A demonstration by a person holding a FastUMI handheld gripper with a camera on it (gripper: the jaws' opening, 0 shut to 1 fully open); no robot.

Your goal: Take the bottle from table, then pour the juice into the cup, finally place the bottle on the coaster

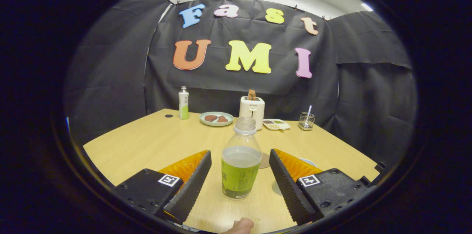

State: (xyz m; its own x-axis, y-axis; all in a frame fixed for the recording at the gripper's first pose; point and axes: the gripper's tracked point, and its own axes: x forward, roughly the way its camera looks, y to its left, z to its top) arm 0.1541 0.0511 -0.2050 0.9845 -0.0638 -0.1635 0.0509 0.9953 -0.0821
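Fingers of the hand-held gripper [240,178] stand wide apart, one on each side of the bottle [240,164], and neither one touches it yet as far as I can see. Going left to right: the left finger pad [193,182] sits just beside the bottle's label with a slim gap of bare tabletop [147,142] showing between them; the bottle itself stands upright between the fingers, uncapped, with pale juice filling it to roughly the top of the green label; the right finger pad [285,186] is a little further off than the left. I judge the step in hand to be the grasp, so I would centre first, nudging slightly right so both pads meet the label together, then close on the label band below the liquid line, where the wall looks straightest. With the mouth open, a lopsided squeeze could tip it or push juice up, so I would close gently and lift straight. Just beyond the bottle on the right a brownish round disc, probably the coaster [264,160], peeks out, and a pale rim, possibly the cup [309,161], shows behind the right finger; I cannot tell more. Far off stand a second bottle [183,102], a plate [216,118] and a toaster [252,111].
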